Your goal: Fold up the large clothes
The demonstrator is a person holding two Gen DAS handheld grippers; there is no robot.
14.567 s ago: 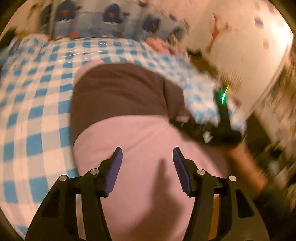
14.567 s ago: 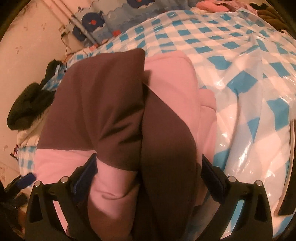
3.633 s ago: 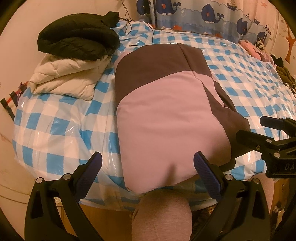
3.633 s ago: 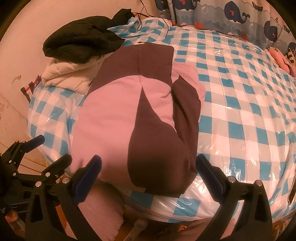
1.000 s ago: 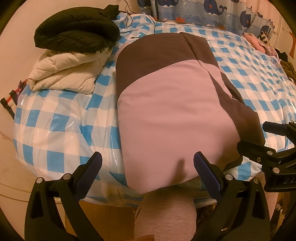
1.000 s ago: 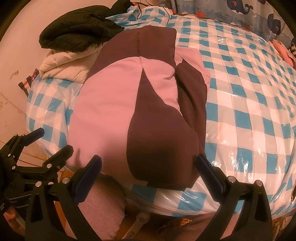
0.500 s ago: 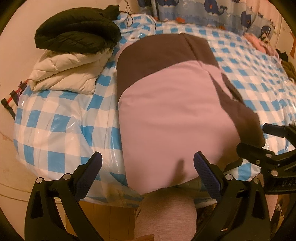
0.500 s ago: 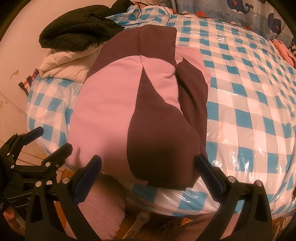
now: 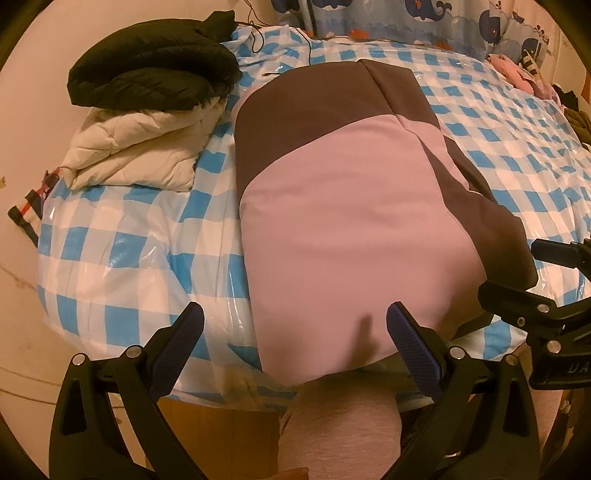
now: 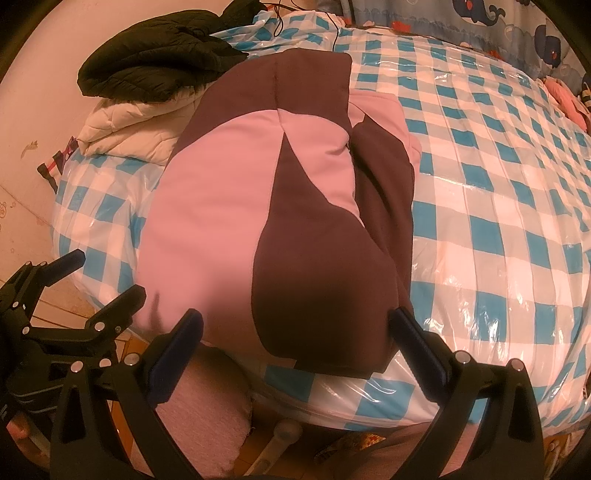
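A large pink and dark brown garment (image 9: 351, 206) lies folded lengthwise on the bed with the blue-and-white checked cover (image 9: 122, 258), its near end at the bed's front edge. It also shows in the right wrist view (image 10: 280, 221). My left gripper (image 9: 295, 332) is open and empty, hovering just before the garment's near pink end. My right gripper (image 10: 295, 332) is open and empty, over the near brown end. Each gripper shows at the edge of the other's view: the right one (image 9: 546, 291) and the left one (image 10: 74, 295).
A folded cream quilted jacket (image 9: 140, 155) with a black puffer jacket (image 9: 151, 74) on top sits at the bed's far left. Whale-print fabric (image 9: 424, 18) runs along the back. Small clothes (image 9: 524, 70) lie far right. The person's leg (image 9: 340, 428) is below the bed edge.
Almost nothing has moved in the last second; both grippers stay open near the garment's near end. Much earlier they were close over the garment, and have since drawn back.
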